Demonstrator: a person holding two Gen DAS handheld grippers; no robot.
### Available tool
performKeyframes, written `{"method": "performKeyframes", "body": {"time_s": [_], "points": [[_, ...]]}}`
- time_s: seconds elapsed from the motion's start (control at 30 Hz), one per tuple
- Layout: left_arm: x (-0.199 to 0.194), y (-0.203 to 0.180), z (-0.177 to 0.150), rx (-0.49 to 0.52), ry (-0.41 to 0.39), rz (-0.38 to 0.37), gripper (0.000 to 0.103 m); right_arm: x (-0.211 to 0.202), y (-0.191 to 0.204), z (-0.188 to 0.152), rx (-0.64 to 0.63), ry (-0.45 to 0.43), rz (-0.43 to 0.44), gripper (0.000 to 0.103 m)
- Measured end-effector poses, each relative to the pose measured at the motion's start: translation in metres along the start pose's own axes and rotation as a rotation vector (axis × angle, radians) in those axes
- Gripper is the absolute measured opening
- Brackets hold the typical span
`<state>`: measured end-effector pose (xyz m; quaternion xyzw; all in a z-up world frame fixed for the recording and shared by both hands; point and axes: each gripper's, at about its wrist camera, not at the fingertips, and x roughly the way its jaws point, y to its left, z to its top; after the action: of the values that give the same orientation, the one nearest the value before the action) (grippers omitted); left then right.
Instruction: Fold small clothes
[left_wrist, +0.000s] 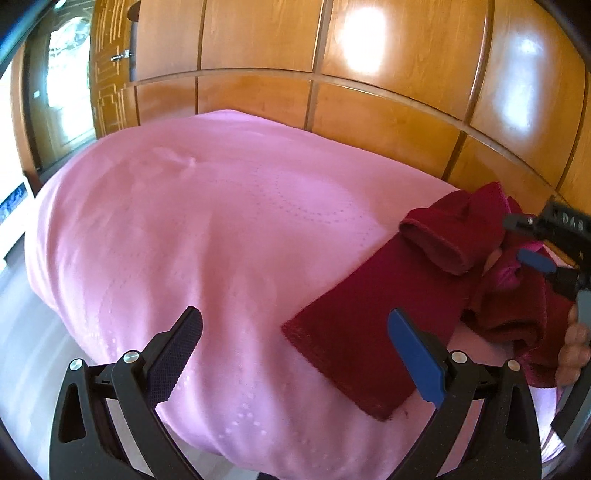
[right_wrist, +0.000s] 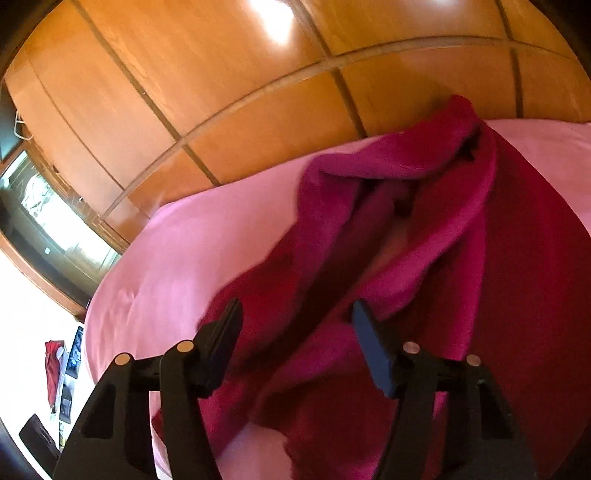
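Dark red garment rumpled on the pink bed
Left hand-held gripper hovers with jaws wide apart, nothing between them; right hand-held gripper stands parted above the crumpled cloth, gripping nothing

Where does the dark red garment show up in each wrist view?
Left wrist: the dark red garment lies at right, on the pink bedcover, beyond the open left gripper.
Right wrist: it fills the centre and right, crumpled, in front of the right gripper.
Shared landmark: the wooden panelled wall behind the bed.
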<state>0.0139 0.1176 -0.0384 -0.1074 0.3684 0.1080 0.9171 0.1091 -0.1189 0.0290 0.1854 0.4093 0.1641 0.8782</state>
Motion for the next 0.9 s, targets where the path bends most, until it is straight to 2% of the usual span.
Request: {"method": "performKeyframes", "body": {"time_s": [0.07,0.1,0.13,0.17,0.2,0.37,0.5,0.6,0.63,0.7,0.77,0.83,0.9], "points": [[0.003,-0.002,0.0,0.007,0.01,-0.003,0.099,0.011,0.011,0.006,-0.058,0.005,-0.031,0.061],[0.004,-0.003,0.0,0.009,0.012,-0.005,0.099,0.022,0.015,0.009,-0.083,0.023,-0.075,0.058],[0.003,-0.005,0.001,0.01,0.012,-0.013,0.099,0.032,0.015,0.012,-0.085,0.046,-0.091,0.039],[0.003,-0.006,0.001,0.011,0.011,-0.018,0.099,0.04,0.016,0.014,-0.093,0.065,-0.093,0.01],[0.002,-0.007,0.001,0.014,0.008,-0.024,0.099,0.044,0.016,0.014,-0.112,0.071,-0.107,0.006],[0.0,-0.01,0.002,0.035,-0.001,-0.046,0.099,0.013,0.013,0.019,-0.238,0.023,-0.131,0.006],[0.003,-0.015,0.004,0.041,0.01,-0.063,0.099,-0.043,-0.023,0.037,-0.188,-0.052,-0.103,0.006],[0.002,-0.023,0.006,0.054,0.01,-0.082,0.099,-0.09,-0.057,0.054,-0.168,-0.153,-0.17,0.006],[0.002,-0.027,0.007,0.063,0.012,-0.091,0.099,-0.106,-0.069,0.059,-0.166,-0.185,-0.207,0.006],[0.003,-0.034,0.007,0.078,0.015,-0.1,0.099,-0.135,-0.1,0.071,-0.193,-0.256,-0.362,0.006],[0.003,-0.042,0.008,0.096,0.014,-0.109,0.099,-0.147,-0.124,0.081,-0.231,-0.292,-0.518,0.006],[0.002,-0.049,0.008,0.116,0.013,-0.118,0.099,-0.155,-0.158,0.092,-0.257,-0.309,-0.693,0.006],[0.0,-0.057,0.008,0.137,0.01,-0.131,0.098,-0.158,-0.189,0.102,-0.248,-0.3,-0.81,0.006]]}}
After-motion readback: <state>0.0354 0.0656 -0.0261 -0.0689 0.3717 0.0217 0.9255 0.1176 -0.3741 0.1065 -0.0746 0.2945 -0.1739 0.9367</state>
